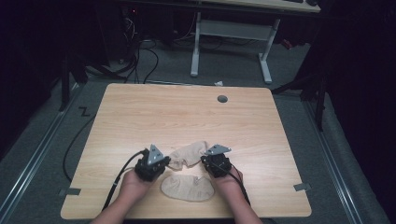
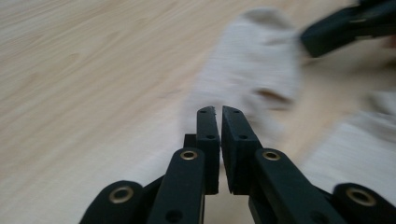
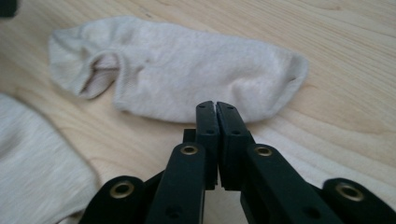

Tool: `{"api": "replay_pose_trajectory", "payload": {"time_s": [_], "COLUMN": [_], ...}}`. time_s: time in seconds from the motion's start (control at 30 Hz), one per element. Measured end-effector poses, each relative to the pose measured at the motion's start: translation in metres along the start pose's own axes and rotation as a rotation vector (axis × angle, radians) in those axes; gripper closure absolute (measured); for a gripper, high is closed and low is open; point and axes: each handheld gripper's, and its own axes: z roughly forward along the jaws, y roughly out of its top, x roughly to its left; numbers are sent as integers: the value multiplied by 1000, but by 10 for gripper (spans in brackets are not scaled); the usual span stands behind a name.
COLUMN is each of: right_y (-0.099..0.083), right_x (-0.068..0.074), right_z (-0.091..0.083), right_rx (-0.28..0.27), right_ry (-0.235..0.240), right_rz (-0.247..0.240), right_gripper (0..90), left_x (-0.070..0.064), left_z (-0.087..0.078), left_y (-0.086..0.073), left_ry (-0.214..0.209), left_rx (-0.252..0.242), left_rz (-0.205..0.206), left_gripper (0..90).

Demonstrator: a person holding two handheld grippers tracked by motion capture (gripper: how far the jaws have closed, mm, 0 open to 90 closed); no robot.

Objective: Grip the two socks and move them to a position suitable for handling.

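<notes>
Two beige socks lie on the counter: the far sock [image 1: 189, 154] and, at its 6 o'clock, the near sock [image 1: 187, 187]. The left tool [image 1: 163, 164] and right tool [image 1: 204, 161] flank the far sock, both with jaws nearly closed and empty.

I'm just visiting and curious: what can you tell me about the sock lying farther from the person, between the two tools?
The farther sock is a pale beige ankle sock of soft knit fabric, lying flat and slightly rumpled on the wooden table. Its opening gapes a little at one end, and the other end is rounded. It lies between the left tool and the right tool, both with jaws closed and empty, just beyond a second matching sock.
</notes>
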Motion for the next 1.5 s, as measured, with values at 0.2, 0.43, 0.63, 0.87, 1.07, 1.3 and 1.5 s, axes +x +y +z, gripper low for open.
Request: {"api": "replay_pose_trajectory", "payload": {"time_s": [0.2,0.43,0.63,0.87,1.07,1.3,1.5], "right_y": [14,37,18,12,1,-22,-11], "right_x": [-15,-30,-8,36,27,-30,-22], "right_z": [20,25,-17,-7,2,-20,-27], "right_rx": [36,16,-51,-25,36,41,-21], "right_ry": [-19,-34,15,125,73,-82,-45], "right_rz": [25,51,5,-71,-72,37,39], "right_gripper": [899,862,828,842,872,841,827], "left_x": [-3,-45,-11,13,13,8,4], "left_z": [30,22,-15,-16,-17,-14,-11], "left_y": [3,11,3,-18,-19,-18,-17], "left_ry": [-18,-168,-78,-34,-37,-45,-52], "left_rx": [93,53,-37,-40,-40,-37,-26], "left_rz": [3,126,49,-66,-68,-64,-55], "left_gripper": [859,835,819,784,781,773,770]}}
